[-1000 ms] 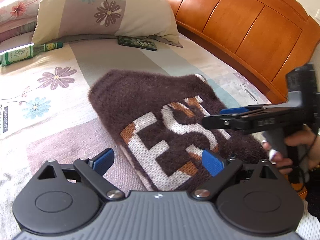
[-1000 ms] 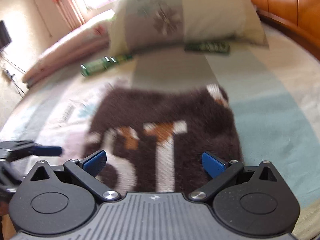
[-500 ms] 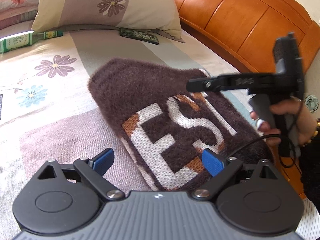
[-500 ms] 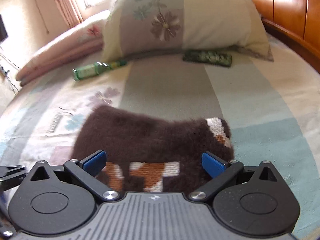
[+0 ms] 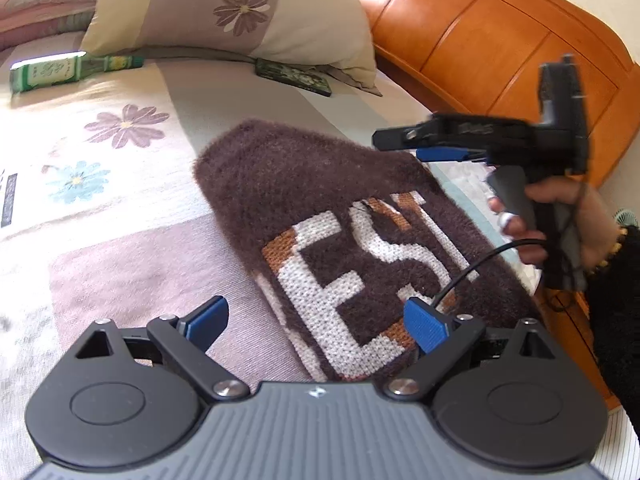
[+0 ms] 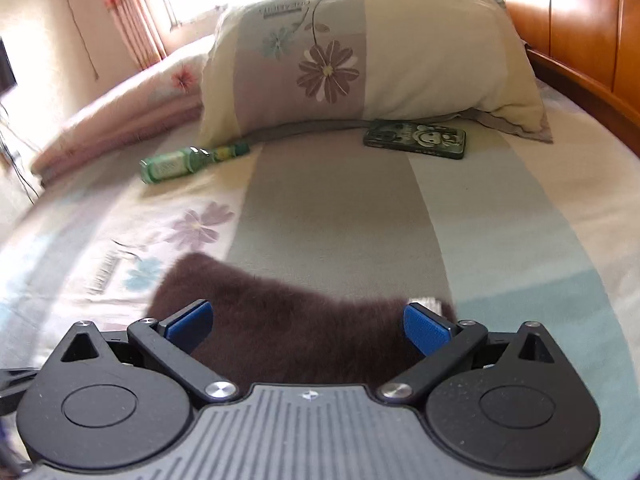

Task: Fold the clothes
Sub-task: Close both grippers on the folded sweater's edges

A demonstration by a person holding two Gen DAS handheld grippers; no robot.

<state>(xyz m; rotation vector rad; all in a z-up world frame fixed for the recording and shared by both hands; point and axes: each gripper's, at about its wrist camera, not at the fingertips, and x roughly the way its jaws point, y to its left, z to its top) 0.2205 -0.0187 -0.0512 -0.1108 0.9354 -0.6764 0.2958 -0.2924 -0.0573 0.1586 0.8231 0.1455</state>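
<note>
Sweater (image 5: 360, 240), brown and fuzzy with knitted letters, lay folded at the frame's centre on the bedspread (image 5: 120, 200). My left gripper (image 5: 316, 320) and right gripper (image 6: 308, 326) both hung wide, holding nothing. I judged the loose pile could snag a fingertip (image 5: 424, 326) and drag the fold askew.

We read large white knitted letters "ES" followed by a partly legible "T" or "I" on the brown sweater (image 5: 360, 248). The pillow (image 6: 360, 56) carries a small printed line near its top edge, too blurred to read. The green bottle (image 5: 52, 72) bears a label with illegible print.
</note>
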